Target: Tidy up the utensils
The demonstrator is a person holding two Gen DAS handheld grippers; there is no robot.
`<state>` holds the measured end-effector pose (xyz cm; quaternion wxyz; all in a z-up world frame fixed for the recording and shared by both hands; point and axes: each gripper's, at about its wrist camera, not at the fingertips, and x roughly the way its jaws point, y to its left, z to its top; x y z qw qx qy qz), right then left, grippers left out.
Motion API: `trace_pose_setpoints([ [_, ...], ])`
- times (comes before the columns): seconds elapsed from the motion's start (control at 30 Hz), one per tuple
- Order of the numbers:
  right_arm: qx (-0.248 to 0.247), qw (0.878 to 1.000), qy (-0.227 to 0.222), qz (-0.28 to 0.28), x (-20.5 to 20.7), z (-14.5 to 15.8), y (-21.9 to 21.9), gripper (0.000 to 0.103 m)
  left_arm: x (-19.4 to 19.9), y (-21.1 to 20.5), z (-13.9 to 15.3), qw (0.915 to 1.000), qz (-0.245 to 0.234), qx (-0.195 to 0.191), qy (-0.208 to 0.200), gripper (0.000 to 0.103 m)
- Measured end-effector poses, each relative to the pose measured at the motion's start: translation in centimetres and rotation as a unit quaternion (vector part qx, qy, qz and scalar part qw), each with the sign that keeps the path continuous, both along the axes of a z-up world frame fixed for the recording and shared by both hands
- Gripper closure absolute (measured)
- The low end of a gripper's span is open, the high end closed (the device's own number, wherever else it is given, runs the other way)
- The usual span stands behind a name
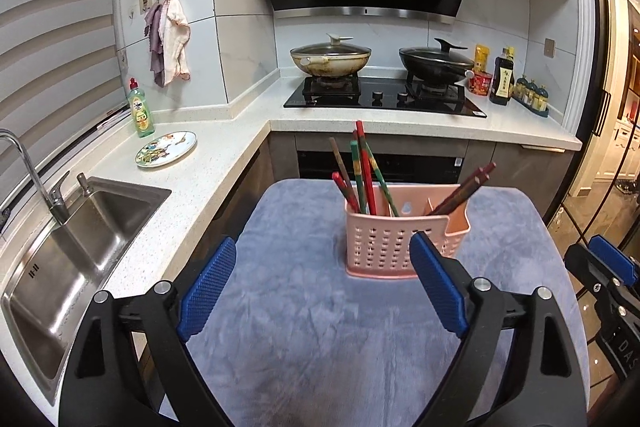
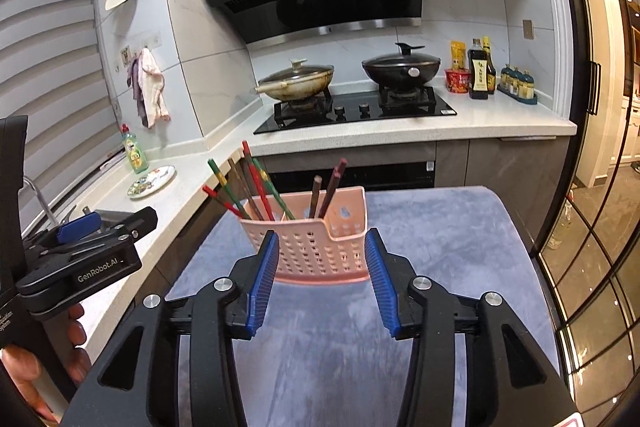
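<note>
Kitchen corner, seen from both wrists: a grey mat (image 1: 312,327) covers the stand in front of the counter (image 1: 208,163), with the sink (image 1: 80,235) to the left and the hob (image 1: 384,99) behind. On the mat's far half stands the pink caddy (image 1: 384,247), upright, with two compartments. Its left compartment holds the red and green chopsticks (image 1: 362,171), fanned and leaning; its right one holds the dark chopsticks (image 1: 464,189), tilted to the right.

My left claw (image 1: 320,283) has its jaws spread wide, with nothing between its pads; the caddy sits just beyond its right finger. My right claw (image 2: 320,279) is about half open and also grips nothing. From its own camera the fingers frame the caddy's near wall, though whether the tips are touching it or are short of it I cannot tell at this angle.

All the sticks visible already stand in the caddy, so the task looks nearly or wholly done. If any stick needs straightening, I would steady the caddy's rim with one claw and pinch a single stick low on its shaft with the other, lifting along its lean so the light caddy does not tip.
</note>
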<state>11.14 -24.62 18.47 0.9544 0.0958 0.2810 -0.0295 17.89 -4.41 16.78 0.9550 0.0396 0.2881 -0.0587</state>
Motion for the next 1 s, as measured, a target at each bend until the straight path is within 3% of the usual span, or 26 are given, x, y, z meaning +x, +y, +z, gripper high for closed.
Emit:
trace_pose_setpoints([
  [0.2, -0.007, 1.000, 0.019, -0.012, -1.2, -0.7, -0.2, 0.059, -1.0, 0.4, -0.8, 0.9998, 0.000, 0.003, 0.017, 0.019],
  [0.33, -0.006, 0.999, 0.026, -0.017, -1.7, -1.0, -0.7, 0.052, -1.5, 0.4, -1.4, 0.9996, -0.002, 0.008, 0.028, 0.017],
  [0.7, -0.028, 0.998, 0.048, -0.034, -2.0, -2.3, -0.1, 0.018, -1.8, 0.0, -3.4, 0.9982, -0.009, 0.018, 0.057, 0.010],
  [1.0, -0.045, 0.996, 0.071, -0.029, -1.4, -3.6, 0.5, 0.016, -1.4, -0.4, -5.0, 0.9964, -0.009, 0.023, 0.081, 0.009],
])
